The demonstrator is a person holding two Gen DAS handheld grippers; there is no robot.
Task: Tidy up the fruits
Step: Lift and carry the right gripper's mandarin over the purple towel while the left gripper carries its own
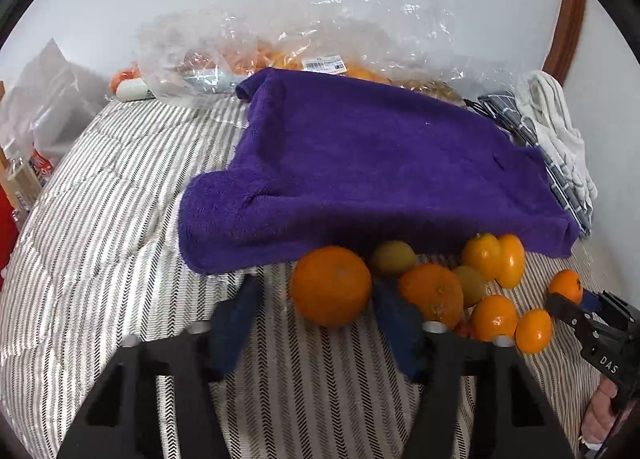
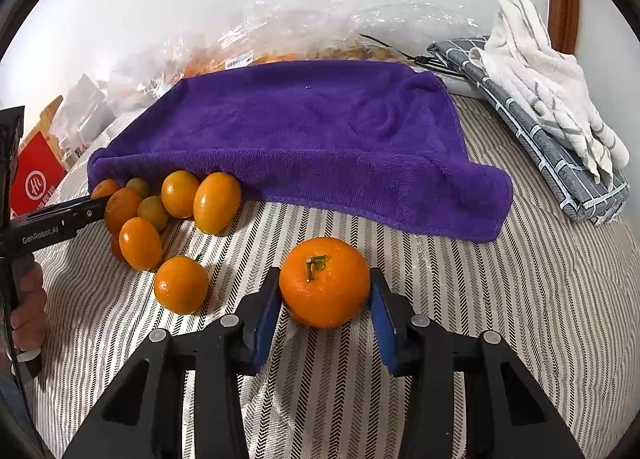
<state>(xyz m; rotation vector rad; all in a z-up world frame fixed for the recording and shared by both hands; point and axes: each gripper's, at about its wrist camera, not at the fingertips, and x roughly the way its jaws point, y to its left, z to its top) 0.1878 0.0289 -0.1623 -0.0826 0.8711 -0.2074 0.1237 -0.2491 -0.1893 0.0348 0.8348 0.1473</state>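
Where the purple towel (image 2: 304, 131) drapes down onto the striped cover (image 2: 500, 319), the right claw (image 2: 325, 279) is clamped on a stemmed mandarin (image 2: 324, 282), both blue pads touching its sides. The fruit sits on the cover just in front of the towel's front hem. At the towel's other front corner lies a cluster of oranges (image 2: 180, 195) and smaller greenish fruits, some tucked against the hem. There the left claw (image 1: 316, 285) stands apart around a large orange (image 1: 331, 286): one pad is at its side, while a gap shows before the other. Behind the towel lies a crumpled plastic bag (image 1: 280, 39). Folded cloths (image 2: 540, 99) rest beside its far corner.
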